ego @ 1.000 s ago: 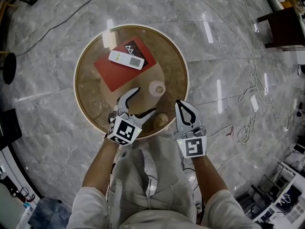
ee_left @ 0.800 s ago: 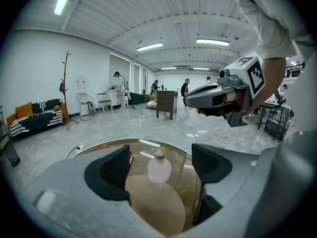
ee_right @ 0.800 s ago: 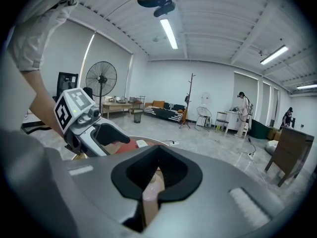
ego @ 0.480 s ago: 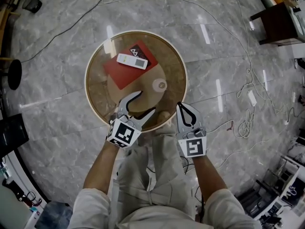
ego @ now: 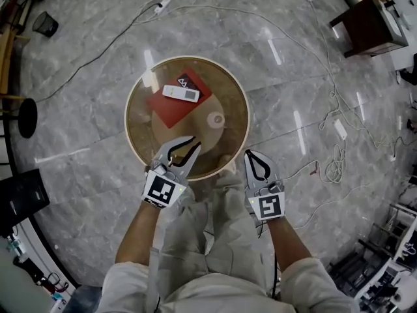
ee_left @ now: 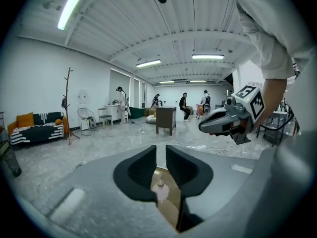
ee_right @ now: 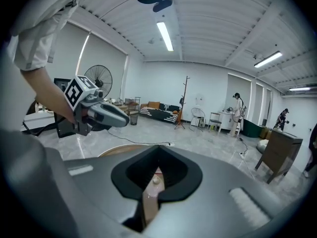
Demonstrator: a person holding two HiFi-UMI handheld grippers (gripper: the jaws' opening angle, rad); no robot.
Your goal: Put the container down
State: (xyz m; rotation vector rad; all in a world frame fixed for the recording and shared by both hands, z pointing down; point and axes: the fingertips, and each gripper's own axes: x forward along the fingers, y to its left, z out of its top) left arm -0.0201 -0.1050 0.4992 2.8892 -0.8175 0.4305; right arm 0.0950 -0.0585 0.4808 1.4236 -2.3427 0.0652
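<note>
The container [ego: 215, 119], a small pale bottle with a cap, stands upright on the round glass table [ego: 135, 132], apart from both grippers. My left gripper [ego: 194, 143] hovers over the table's near edge; its jaws are closing to a narrow gap with nothing between them. In the left gripper view the container [ee_left: 160, 190] shows through that gap of the left gripper [ee_left: 161, 157], farther off. My right gripper [ego: 249, 154] is shut and empty, just off the table's near right rim. The right gripper view has the right gripper [ee_right: 158, 150] and the container [ee_right: 156, 180] beyond its tips.
A red book [ego: 163, 106] with a white remote [ego: 180, 94] lies on the table's far half. Cables and a power strip [ego: 341, 130] trail over the marble floor. A dark cabinet [ego: 365, 21] stands at the top right, a black stool [ego: 27, 117] at the left.
The left jaws have gone from wide open to nearly closed. Both grippers have drawn back toward the table's near edge, and the table looks smaller. The container has stayed on the table.
</note>
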